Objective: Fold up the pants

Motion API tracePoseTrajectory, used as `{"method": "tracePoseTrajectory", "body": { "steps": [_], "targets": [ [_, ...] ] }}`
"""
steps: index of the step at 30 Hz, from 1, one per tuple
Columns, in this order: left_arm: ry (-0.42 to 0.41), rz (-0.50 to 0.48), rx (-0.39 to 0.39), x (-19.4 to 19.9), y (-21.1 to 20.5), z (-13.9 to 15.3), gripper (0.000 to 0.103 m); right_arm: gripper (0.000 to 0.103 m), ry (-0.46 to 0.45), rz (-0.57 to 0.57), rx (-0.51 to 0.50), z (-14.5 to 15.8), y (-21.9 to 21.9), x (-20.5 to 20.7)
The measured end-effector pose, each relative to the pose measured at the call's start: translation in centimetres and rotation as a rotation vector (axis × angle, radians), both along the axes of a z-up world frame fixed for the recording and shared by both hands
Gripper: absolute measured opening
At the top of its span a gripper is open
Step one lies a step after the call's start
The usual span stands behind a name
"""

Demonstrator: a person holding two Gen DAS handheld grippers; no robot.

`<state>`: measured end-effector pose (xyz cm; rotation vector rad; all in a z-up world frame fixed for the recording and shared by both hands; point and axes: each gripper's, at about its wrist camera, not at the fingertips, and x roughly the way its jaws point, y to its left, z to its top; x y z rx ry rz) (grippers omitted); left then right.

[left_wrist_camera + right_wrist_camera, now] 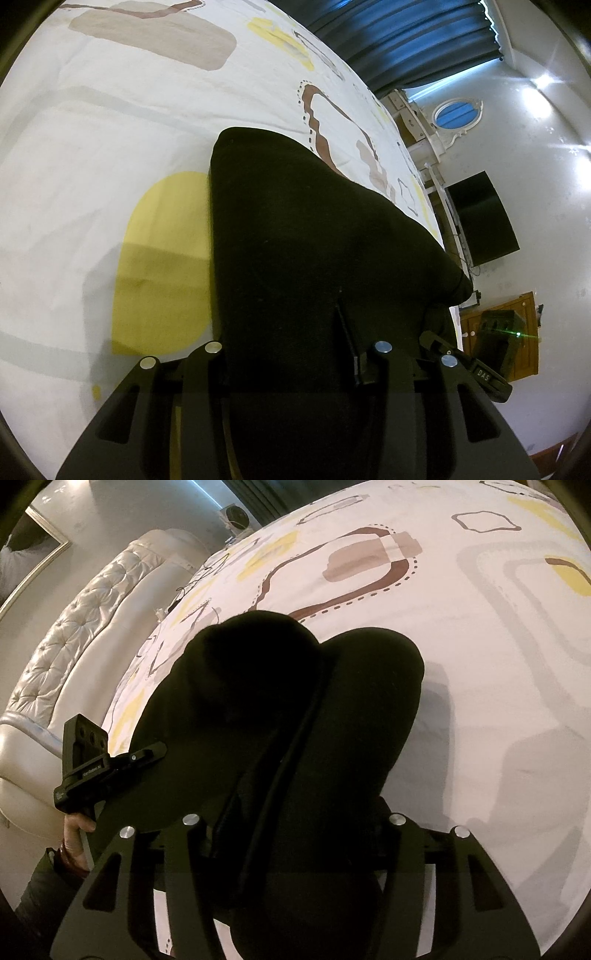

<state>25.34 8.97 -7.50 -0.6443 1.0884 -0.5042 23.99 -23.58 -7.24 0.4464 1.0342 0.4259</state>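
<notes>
- Black pants on bed, bunched ahead of and between both grippers' jaws.
- Grip state of left gripper and right gripper impossible to tell; cloth hides fingertips.
- Risk: fold slumping if released unevenly.
- Open sheet ahead; bed edge near right of left gripper.

A bedroom in a home — a bed spread with a patterned sheet, a tufted cream headboard, dark curtains, a wall-mounted television and a wooden cabinet.
</notes>
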Motion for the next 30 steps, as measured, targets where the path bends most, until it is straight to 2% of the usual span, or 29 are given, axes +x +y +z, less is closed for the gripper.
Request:
{"method": "tracePoseTrajectory", "body": {
  "steps": [12,30],
  "targets": [
    [-0.001,0.0,0.001,0.0,0.0,-0.05,0.041,0.055,0.002,0.001,0.002,-0.02,-0.11,0.09],
    [-0.014,-0.009,0.014,0.03,-0.33,0.35,0.05,0.066,0.017,-0.011,0.02,-0.37,-0.59,0.17]
  ]
}}
